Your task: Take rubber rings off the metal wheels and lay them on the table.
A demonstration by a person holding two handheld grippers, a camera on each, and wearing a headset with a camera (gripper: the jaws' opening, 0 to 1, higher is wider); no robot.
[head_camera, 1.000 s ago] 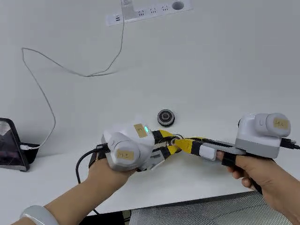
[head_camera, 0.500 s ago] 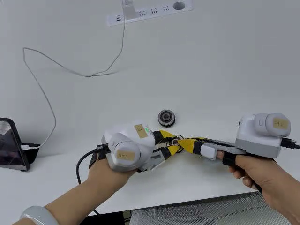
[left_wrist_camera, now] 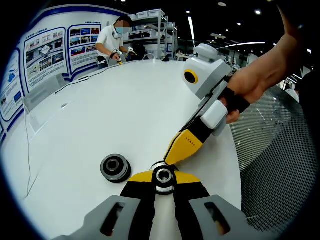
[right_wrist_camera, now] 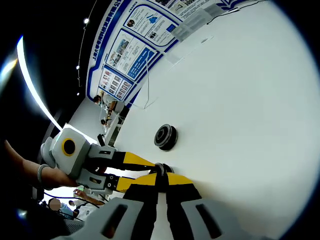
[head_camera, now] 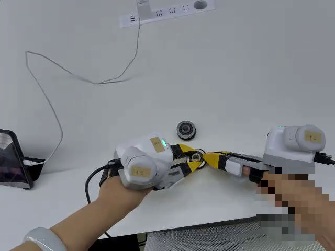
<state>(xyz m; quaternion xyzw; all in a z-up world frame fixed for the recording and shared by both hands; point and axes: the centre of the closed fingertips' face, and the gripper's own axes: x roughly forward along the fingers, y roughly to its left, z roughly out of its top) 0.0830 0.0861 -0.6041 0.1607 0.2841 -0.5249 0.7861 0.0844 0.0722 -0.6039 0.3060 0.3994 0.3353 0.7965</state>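
1. Clamping from both sides, the left gripper (head_camera: 192, 158) has its yellow-tipped jaws clenched on the held wheel (head_camera: 197, 156), a small metal wheel with a silvery hub. In the left gripper view the held wheel (left_wrist_camera: 164, 176) sits squarely between the two tips of the left gripper (left_wrist_camera: 164, 179).
2. The right gripper (head_camera: 205, 157) comes at the held wheel from the opposite side. Its jaws are drawn close together and their tips touch the wheel's edge.
3. In the right gripper view the tips of the right gripper (right_wrist_camera: 160, 173) meet at the dark rim of the held wheel (right_wrist_camera: 160, 167). Whether they pinch the rubber ring (left_wrist_camera: 155, 173) or merely press against it, I cannot tell.
4. The held wheel is above the white table (head_camera: 235, 78), near its front edge, and its dark ring is on it.
5. A loose wheel (head_camera: 185, 129) lies flat on the table just beyond the held wheel, apart from both grippers. It lies to the left of the held wheel in the left gripper view (left_wrist_camera: 115, 167).
6. Far beyond the held wheel, at the table's back, lies a white power strip (head_camera: 165, 11). A grey cable (head_camera: 52, 112) runs from it toward a dark-screened device (head_camera: 10, 167), well off to the held wheel's left.
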